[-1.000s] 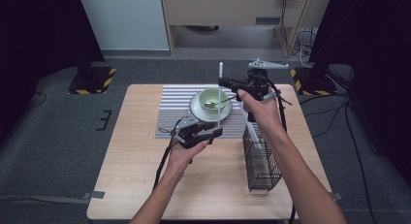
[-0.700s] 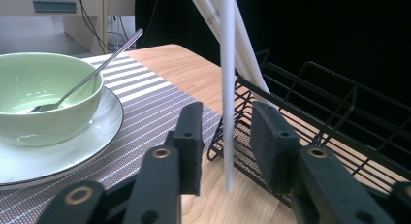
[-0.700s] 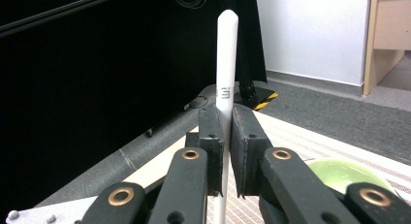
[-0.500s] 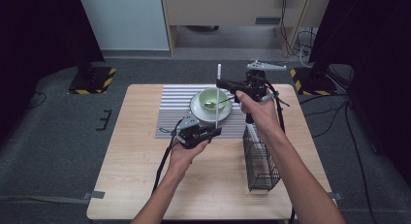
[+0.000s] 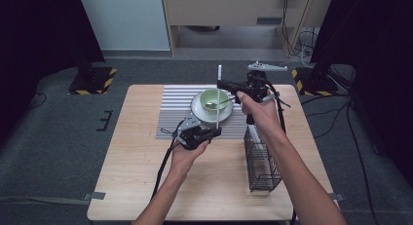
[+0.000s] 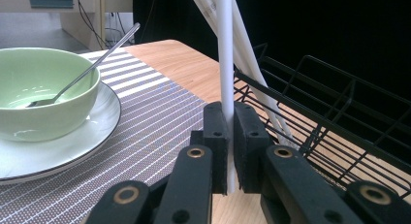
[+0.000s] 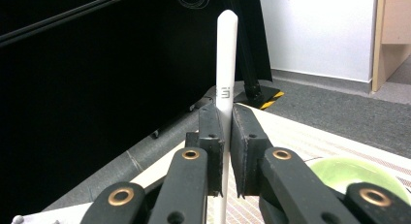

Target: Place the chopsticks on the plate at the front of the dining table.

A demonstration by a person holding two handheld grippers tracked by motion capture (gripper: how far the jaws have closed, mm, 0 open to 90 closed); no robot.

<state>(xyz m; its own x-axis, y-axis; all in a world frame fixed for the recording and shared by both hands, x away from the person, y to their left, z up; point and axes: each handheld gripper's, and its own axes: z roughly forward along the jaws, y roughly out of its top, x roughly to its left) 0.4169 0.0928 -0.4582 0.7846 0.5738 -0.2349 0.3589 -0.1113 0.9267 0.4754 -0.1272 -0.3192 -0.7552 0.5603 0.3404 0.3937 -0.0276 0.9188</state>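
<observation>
While the right gripper [image 5: 225,83] pinches the white chopstick [image 5: 218,96] near its top, the left gripper [image 5: 214,131] has just been closing on its lower end (2 grips keep it upright), beside the green bowl [image 5: 214,97], probably for the wire basket [image 5: 262,159].

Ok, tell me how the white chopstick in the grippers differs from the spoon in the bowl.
The chopstick is plain white; the spoon is shiny metal. The chopstick stands upright; the spoon leans on the rim of the green bowl. The chopstick is clamped by the right gripper and the left gripper, whose jaws have just been closing on it; no gripper touches the spoon. Both are long, thin eating tools.
</observation>
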